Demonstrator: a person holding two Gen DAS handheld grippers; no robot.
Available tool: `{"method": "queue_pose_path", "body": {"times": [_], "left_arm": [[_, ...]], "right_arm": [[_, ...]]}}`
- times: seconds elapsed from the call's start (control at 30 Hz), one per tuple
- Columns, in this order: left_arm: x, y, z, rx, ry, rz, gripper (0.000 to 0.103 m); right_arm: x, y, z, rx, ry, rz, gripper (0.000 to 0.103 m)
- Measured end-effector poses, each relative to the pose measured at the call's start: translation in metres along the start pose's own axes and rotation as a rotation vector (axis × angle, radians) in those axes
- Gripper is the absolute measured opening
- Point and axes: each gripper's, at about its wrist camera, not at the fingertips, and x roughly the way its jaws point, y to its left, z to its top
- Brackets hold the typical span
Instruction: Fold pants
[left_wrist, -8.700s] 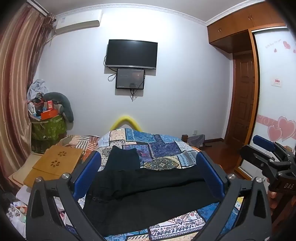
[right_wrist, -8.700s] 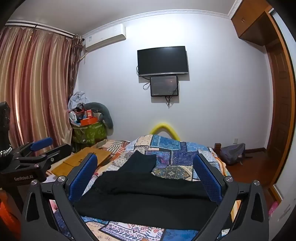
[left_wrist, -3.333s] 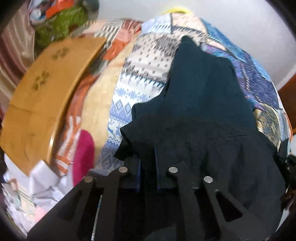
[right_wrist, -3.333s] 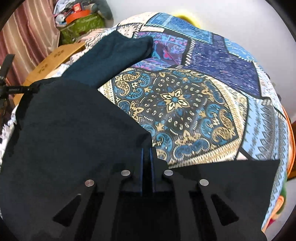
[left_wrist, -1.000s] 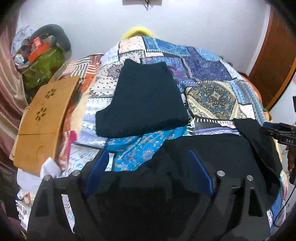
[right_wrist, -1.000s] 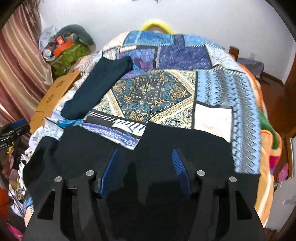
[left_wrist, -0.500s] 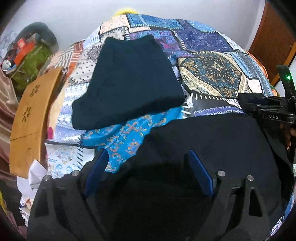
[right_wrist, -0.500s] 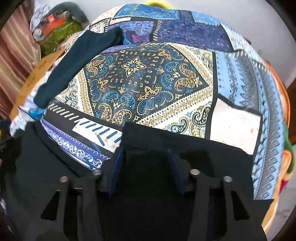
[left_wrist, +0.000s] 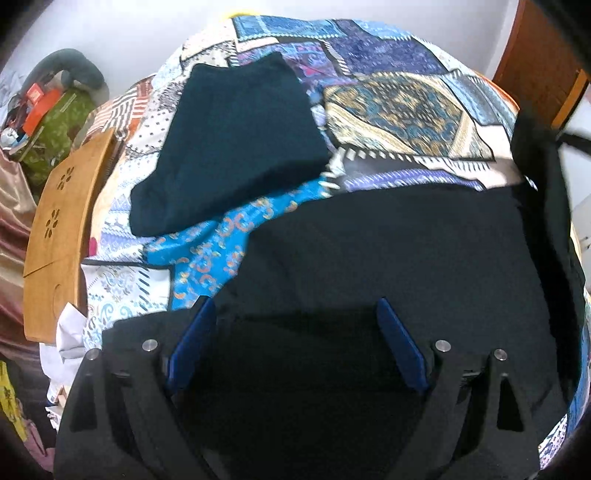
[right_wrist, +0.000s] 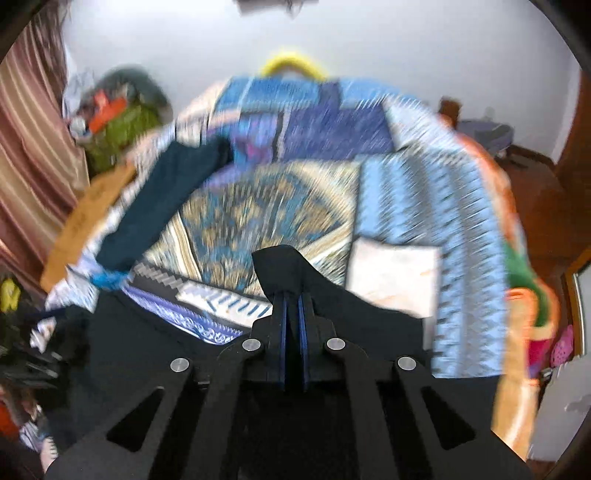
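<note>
The black pants (left_wrist: 388, 251) lie across the near end of the patchwork bed. My left gripper (left_wrist: 295, 310) is open, its blue pads (left_wrist: 192, 343) spread over the near edge of the pants. My right gripper (right_wrist: 291, 295) is shut on a corner of the black pants (right_wrist: 284, 269) and holds it lifted off the bed; this view is blurred by motion. The raised cloth shows at the right edge of the left wrist view (left_wrist: 535, 155).
A folded dark teal garment (left_wrist: 229, 147) lies further up the patchwork bedspread (left_wrist: 399, 107). A wooden lap tray (left_wrist: 59, 236) and a green bag with clutter (left_wrist: 55, 129) stand at the bed's left. A wooden door (left_wrist: 535, 62) is at the right.
My right gripper has shut on a corner of the pants and lifted it up. My left gripper has stayed open and moved a little closer over the pants.
</note>
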Motion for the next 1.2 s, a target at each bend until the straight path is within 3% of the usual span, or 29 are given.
{"method": "queue_pose_path", "body": {"times": [0.13, 0.23, 0.33, 0.47, 0.7, 0.87, 1.0, 1.1, 1.17, 1.2], "left_arm": [[-0.009, -0.025, -0.005, 0.034, -0.029, 0.06, 0.089], [-0.018, -0.042, -0.006, 0.07, -0.04, 0.054, 0.089], [-0.025, -0.063, -0.007, 0.105, -0.045, 0.051, 0.089], [-0.028, -0.087, -0.014, 0.129, -0.04, 0.026, 0.089], [-0.031, -0.121, -0.024, 0.172, -0.029, -0.028, 0.096], [-0.031, -0.141, -0.029, 0.191, -0.041, -0.037, 0.098], [-0.033, -0.15, -0.029, 0.207, -0.047, -0.046, 0.098], [-0.037, -0.151, -0.03, 0.223, -0.056, -0.062, 0.098], [-0.042, -0.147, -0.029, 0.21, -0.065, -0.075, 0.098], [-0.046, -0.142, -0.028, 0.199, -0.076, -0.077, 0.098]], "right_arm": [[-0.063, -0.021, 0.006, 0.027, -0.127, -0.015, 0.005], [-0.105, -0.034, 0.005, 0.033, -0.215, -0.016, 0.005], [-0.108, -0.04, 0.0, 0.026, -0.235, -0.025, 0.005], [-0.093, -0.052, -0.035, 0.015, -0.187, -0.071, 0.005], [-0.052, -0.092, -0.112, 0.116, -0.001, -0.102, 0.007], [-0.05, -0.103, -0.148, 0.139, 0.066, -0.178, 0.019], [-0.061, -0.114, -0.156, 0.139, 0.114, -0.283, 0.021], [-0.077, -0.109, -0.147, 0.131, 0.09, -0.285, 0.021], [-0.09, -0.1, -0.137, 0.117, 0.056, -0.279, 0.026], [-0.097, -0.092, -0.131, 0.105, 0.029, -0.274, 0.033]]}}
